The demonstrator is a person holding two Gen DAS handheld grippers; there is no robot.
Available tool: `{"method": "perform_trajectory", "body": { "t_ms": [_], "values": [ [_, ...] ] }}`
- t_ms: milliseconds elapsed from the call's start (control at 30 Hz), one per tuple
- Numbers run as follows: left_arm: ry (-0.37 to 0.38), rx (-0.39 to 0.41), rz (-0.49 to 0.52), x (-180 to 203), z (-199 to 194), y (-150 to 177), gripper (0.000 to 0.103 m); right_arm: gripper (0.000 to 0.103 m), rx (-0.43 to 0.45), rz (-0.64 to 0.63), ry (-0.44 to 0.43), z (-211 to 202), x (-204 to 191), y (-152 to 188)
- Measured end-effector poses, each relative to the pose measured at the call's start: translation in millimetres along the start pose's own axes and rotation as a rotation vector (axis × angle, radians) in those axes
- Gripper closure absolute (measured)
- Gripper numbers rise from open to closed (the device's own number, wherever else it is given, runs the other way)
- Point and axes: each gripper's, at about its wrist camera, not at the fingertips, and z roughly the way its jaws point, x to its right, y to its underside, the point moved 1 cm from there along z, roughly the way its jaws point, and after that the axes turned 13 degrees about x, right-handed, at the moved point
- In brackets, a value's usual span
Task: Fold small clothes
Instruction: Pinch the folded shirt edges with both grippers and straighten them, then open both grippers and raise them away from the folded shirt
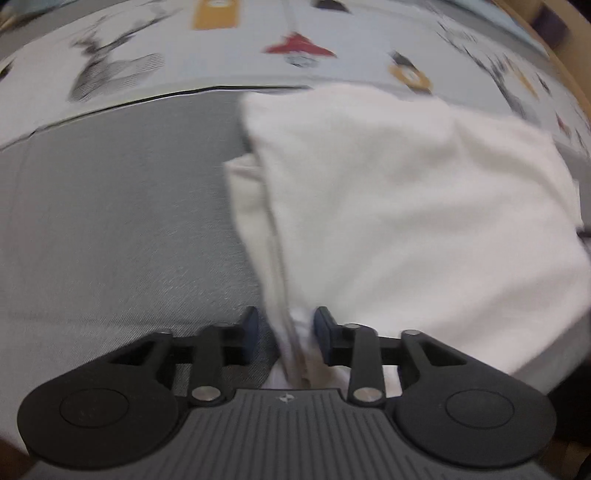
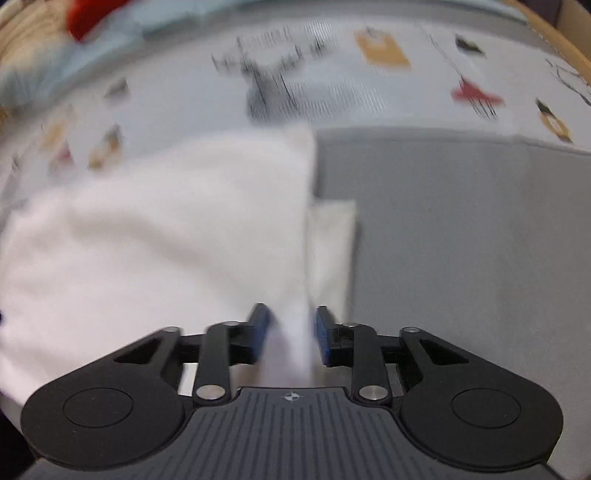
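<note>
A white folded garment (image 1: pixel 388 221) lies on a grey cloth surface (image 1: pixel 110 240), filling the right half of the left wrist view. Its layered left edge runs down between the fingers of my left gripper (image 1: pixel 287 325), whose jaws stand apart and do not press on the fabric. In the right wrist view the same garment (image 2: pixel 166 240) fills the left half, with a cream layer showing under its right edge. That edge passes between the blue pads of my right gripper (image 2: pixel 291 325), which is open around it. Both views are blurred.
Beyond the grey surface (image 2: pixel 461 240) lies a pale sheet printed with small figures (image 1: pixel 258 55) (image 2: pixel 332 92). A red object (image 2: pixel 88 14) sits at the far left on a light blue cloth. A wooden edge (image 1: pixel 569 74) (image 2: pixel 554 37) curves along the right.
</note>
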Motion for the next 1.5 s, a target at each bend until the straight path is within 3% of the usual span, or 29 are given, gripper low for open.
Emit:
{"method": "perform_trajectory", "body": {
  "t_ms": [167, 267, 333, 433, 467, 500, 533, 567, 600, 700, 767, 900, 1033, 1167, 1300, 1500],
  "values": [
    [0.064, 0.018, -0.13, -16, -23, 5, 0.067, 0.065, 0.021, 0.053, -0.018, -24, 14, 7],
    [0.112, -0.024, -0.124, -11, -29, 14, 0.067, 0.063, -0.034, 0.02, -0.035, -28, 14, 16],
    [0.105, -0.081, -0.075, -4, -25, 22, 0.068, 0.063, -0.078, 0.003, -0.037, -30, 12, 23],
    [0.075, -0.124, -0.007, 6, -24, 29, 0.084, 0.063, -0.128, -0.023, -0.03, -33, 12, 30],
    [0.081, -0.126, -0.005, 7, -26, 31, 0.097, 0.063, -0.137, -0.028, -0.027, -33, 12, 32],
    [0.093, -0.122, -0.001, 8, -29, 30, 0.097, 0.064, -0.148, -0.034, -0.026, -35, 12, 33],
    [0.095, -0.106, 0.018, 10, -34, 29, 0.098, 0.065, -0.156, -0.04, -0.027, -37, 12, 35],
    [0.098, -0.093, 0.026, 11, -39, 29, 0.098, 0.075, -0.158, -0.049, -0.031, -39, 12, 36],
    [0.106, -0.079, 0.023, 10, -44, 28, 0.099, 0.098, -0.144, -0.07, -0.033, -42, 11, 35],
    [0.138, -0.018, -0.026, 2, -61, 23, 0.099, 0.099, -0.025, -0.069, -0.069, -63, 9, 24],
    [0.134, -0.033, -0.047, -2, -62, 25, 0.099, 0.1, 0.011, -0.018, -0.101, -73, 15, 23],
    [0.081, -0.15, 0.078, 10, -45, 38, 0.099, 0.1, -0.126, -0.065, -0.019, -56, 18, 39],
    [0.032, -0.152, 0.098, 15, -45, 36, 0.098, 0.1, -0.188, -0.129, 0.05, -49, 12, 48],
    [0.058, -0.058, 0.065, 18, -57, 23, 0.097, 0.1, -0.091, -0.127, 0.062, -63, 10, 39],
    [0.096, 0.007, 0.042, 26, -64, 14, 0.097, 0.1, 0.043, -0.102, -0.003, -79, 9, 28],
    [0.061, -0.014, 0.081, 31, -58, 15, 0.097, 0.099, 0.021, -0.138, -0.038, -65, -2, 25]
  ]
}}
